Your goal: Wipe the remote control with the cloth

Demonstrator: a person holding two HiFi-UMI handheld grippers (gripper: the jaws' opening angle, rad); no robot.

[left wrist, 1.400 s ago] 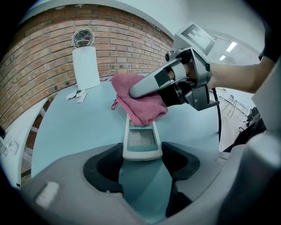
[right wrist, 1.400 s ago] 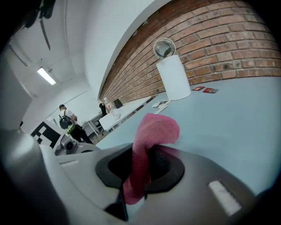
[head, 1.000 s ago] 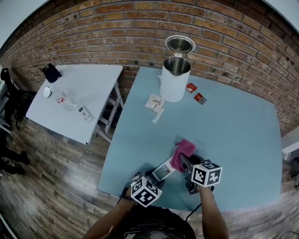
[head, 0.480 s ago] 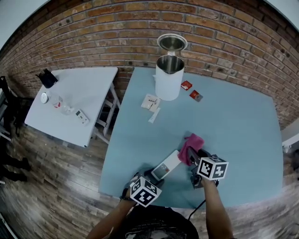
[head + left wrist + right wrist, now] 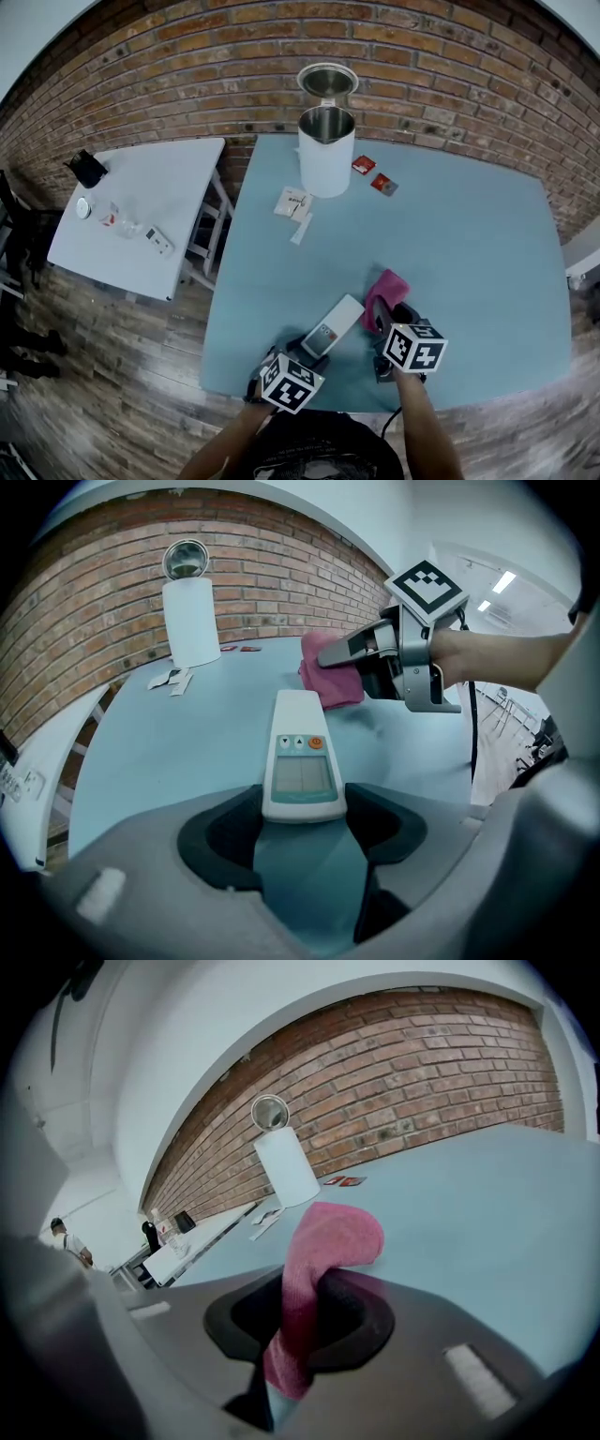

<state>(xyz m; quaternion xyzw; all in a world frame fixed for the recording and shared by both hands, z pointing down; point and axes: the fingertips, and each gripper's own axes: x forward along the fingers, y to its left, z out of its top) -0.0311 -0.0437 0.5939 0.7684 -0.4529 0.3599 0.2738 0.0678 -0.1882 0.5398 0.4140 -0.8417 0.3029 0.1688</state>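
Gripping the remote control (image 5: 335,324) by its near end in the left gripper (image 5: 307,349), screen up, close to the near edge of the blue surface (image 5: 469,234). Pinching the pink cloth (image 5: 384,291) tight in the right gripper (image 5: 386,321), bunched over the jaws, just beside the remote's far end, contact impossible to call. Way back by the far edge, a white kettle (image 5: 325,155), lid open.

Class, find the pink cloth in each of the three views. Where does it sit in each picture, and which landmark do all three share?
Head view: the cloth is lower centre, right of the remote.
Left gripper view: the cloth is upper middle, past the remote's far end.
Right gripper view: the cloth is at centre, rising between the jaws.
Shared landmark: the white kettle, far behind the cloth in all three.
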